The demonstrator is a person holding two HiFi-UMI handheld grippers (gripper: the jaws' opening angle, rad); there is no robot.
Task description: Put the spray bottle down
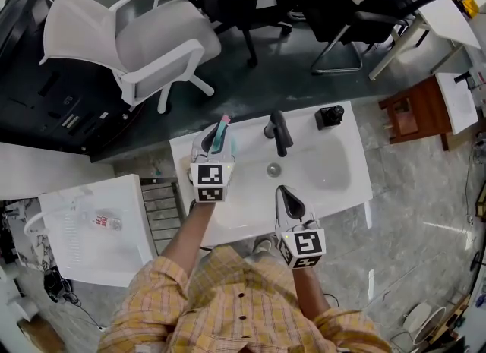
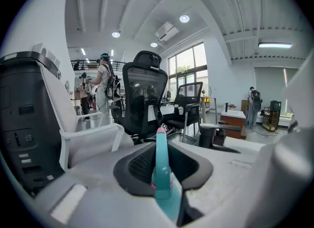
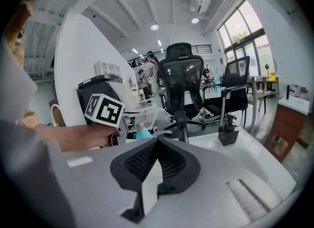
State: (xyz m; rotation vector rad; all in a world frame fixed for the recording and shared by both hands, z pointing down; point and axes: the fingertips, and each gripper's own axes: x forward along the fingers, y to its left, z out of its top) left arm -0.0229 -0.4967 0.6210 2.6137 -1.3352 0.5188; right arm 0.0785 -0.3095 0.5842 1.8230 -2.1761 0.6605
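The spray bottle (image 1: 221,133) is teal with a pink tip and stands upright between the jaws of my left gripper (image 1: 215,142), which is shut on it. It is over the sink counter's back left corner (image 1: 182,146); whether its base touches the counter is hidden. In the left gripper view the spray bottle (image 2: 161,173) rises between the jaw pads. My right gripper (image 1: 288,196) hovers at the sink's front edge, shut and empty; its pads meet at the tip (image 3: 158,141). From the right gripper view, the bottle (image 3: 142,133) and the left gripper (image 3: 128,125) show at left.
The white sink basin (image 1: 334,169) has a black faucet (image 1: 279,131) and a black soap dispenser (image 1: 329,117) at the back. A white chair (image 1: 129,40) and black office chairs stand beyond. A white stand (image 1: 83,230) is at left, a wooden stool (image 1: 414,112) at right.
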